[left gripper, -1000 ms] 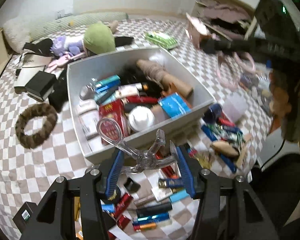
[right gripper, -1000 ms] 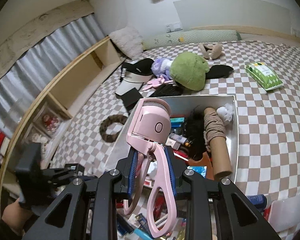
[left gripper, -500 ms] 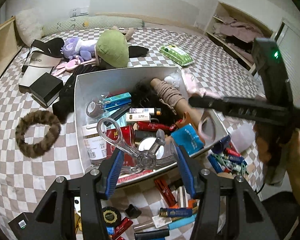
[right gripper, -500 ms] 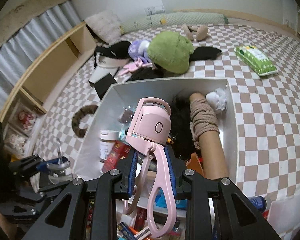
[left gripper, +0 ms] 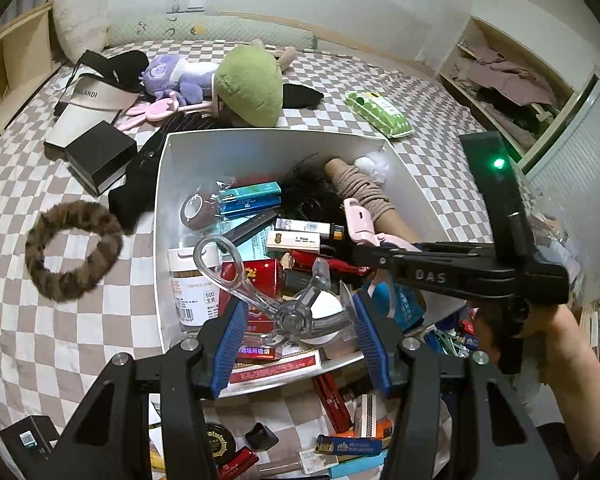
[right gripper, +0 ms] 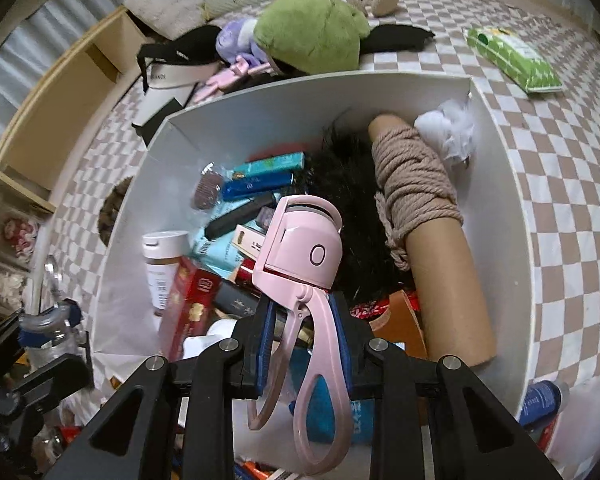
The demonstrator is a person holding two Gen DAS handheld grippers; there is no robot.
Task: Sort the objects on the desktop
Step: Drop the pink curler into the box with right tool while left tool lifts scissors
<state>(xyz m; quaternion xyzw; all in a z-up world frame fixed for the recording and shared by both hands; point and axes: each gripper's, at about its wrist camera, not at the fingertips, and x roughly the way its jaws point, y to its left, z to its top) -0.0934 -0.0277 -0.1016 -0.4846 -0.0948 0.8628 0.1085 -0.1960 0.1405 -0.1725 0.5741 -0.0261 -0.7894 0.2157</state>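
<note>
Clamping a pink eyelash curler (right gripper: 300,256) by its handles, the right gripper (right gripper: 304,344) holds it above the white storage box (right gripper: 496,184), over the cosmetics packed inside. The left gripper (left gripper: 296,328) pinches a clear plastic eyelash curler (left gripper: 260,292) between its blue pads above the box's near edge. A rope-wound cardboard tube (right gripper: 428,216) lies inside.
</note>
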